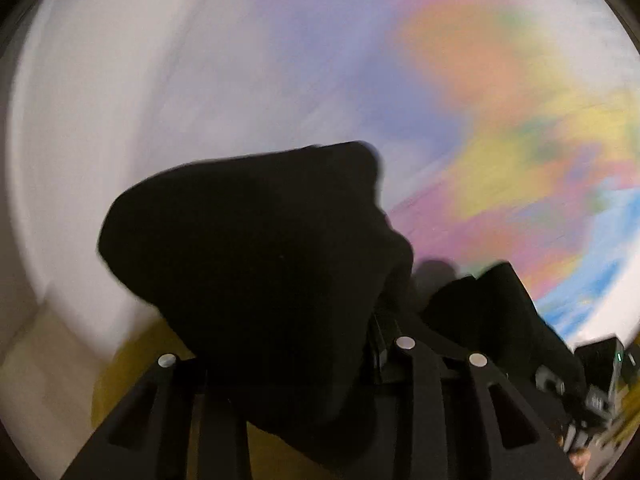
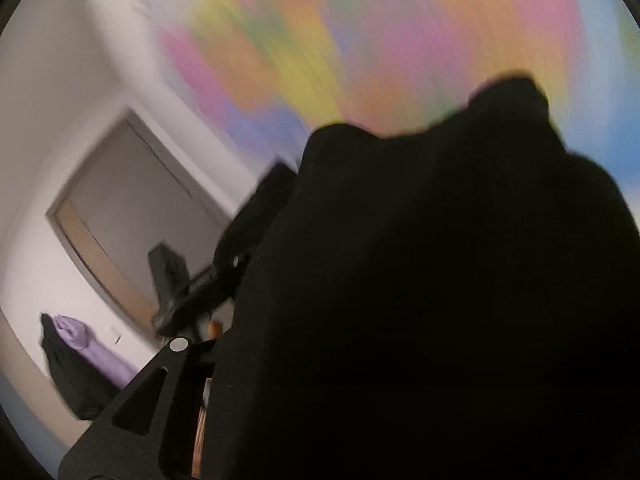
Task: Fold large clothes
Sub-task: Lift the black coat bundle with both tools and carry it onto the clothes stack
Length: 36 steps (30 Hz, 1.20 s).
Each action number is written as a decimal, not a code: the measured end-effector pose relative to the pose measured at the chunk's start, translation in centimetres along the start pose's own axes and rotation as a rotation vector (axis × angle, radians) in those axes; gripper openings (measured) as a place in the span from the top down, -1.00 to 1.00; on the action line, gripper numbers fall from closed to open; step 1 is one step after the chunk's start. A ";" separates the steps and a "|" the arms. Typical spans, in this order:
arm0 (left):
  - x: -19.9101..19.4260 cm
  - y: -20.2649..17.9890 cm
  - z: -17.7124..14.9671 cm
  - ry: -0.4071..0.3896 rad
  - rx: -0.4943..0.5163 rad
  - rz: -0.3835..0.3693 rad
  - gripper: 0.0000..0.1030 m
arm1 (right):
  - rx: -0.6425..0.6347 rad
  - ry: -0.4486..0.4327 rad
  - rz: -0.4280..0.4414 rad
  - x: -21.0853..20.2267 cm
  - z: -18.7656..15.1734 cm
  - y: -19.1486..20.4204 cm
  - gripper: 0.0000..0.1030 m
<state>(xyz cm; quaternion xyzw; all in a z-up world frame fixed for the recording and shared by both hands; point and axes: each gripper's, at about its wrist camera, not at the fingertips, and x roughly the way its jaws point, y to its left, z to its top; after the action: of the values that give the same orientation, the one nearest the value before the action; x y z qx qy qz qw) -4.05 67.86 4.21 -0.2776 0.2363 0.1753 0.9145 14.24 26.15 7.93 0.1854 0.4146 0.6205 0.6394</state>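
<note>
A black garment (image 1: 260, 248) bulges up over my left gripper (image 1: 280, 344), which is shut on it; the fingertips are buried in the fabric. A second fold of the same cloth (image 1: 492, 304) runs toward my right gripper's body (image 1: 600, 360) at the lower right. In the right wrist view the black garment (image 2: 440, 280) fills most of the picture and hides one finger of my right gripper (image 2: 300, 344), shut on the cloth. The left gripper's body (image 2: 172, 280) shows beside it, cloth trailing up from it. Both views are motion-blurred.
A blurred pastel, many-coloured wall (image 1: 500, 100) lies behind, with plain white wall (image 1: 120, 120) to the left. A grey-brown framed panel (image 2: 120, 216) and a heap of purple and black clothes (image 2: 80, 344) sit at the left. A yellow surface (image 1: 132, 364) lies below.
</note>
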 end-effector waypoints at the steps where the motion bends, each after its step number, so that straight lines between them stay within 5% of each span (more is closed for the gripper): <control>1: 2.1 2.7 -2.1 0.076 -0.046 0.031 0.44 | 0.047 0.050 -0.016 1.5 -1.4 -1.7 0.53; 4: 3.1 7.0 -5.6 0.092 -0.148 -0.018 0.39 | 0.176 0.084 0.023 2.2 -4.5 -5.6 0.27; 9: 1.5 7.7 -5.7 0.075 -0.159 -0.030 0.18 | 0.154 0.006 0.023 -3.0 -4.4 -5.1 -0.40; 11: 1.6 8.5 -5.5 0.086 -0.178 -0.041 0.15 | 0.186 -0.035 0.024 -4.8 -4.3 -5.9 -0.37; 14: 1.4 9.0 -5.8 0.087 -0.192 -0.030 0.25 | 0.207 -0.018 -0.006 -5.0 -5.0 -6.9 0.32; 18: 0.3 8.5 -4.9 0.059 -0.196 -0.010 0.47 | 0.111 -0.059 0.012 -5.8 -4.9 -3.8 0.52; 23: 0.6 7.1 -5.9 0.094 -0.098 0.158 0.06 | 0.145 0.047 -0.124 -4.4 -6.8 -5.3 0.37; 26: -1.5 5.5 -6.4 0.020 -0.055 0.270 -0.50 | 0.186 0.046 -0.143 -5.0 -7.3 -6.1 0.11; 29: -4.3 4.0 -6.8 -0.070 -0.003 0.364 -0.56 | 0.091 0.048 -0.228 -5.3 -7.1 -4.0 -0.04; 36: -8.9 -2.5 -9.6 -0.144 0.208 0.316 -0.83 | -0.167 0.010 -0.399 -8.9 -9.1 0.5 -0.13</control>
<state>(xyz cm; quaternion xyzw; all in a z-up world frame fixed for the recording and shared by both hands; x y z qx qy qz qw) -13.47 58.49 2.90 -0.1277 0.2279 0.3108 0.9139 7.96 15.29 5.64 0.0426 0.3934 0.5147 0.7606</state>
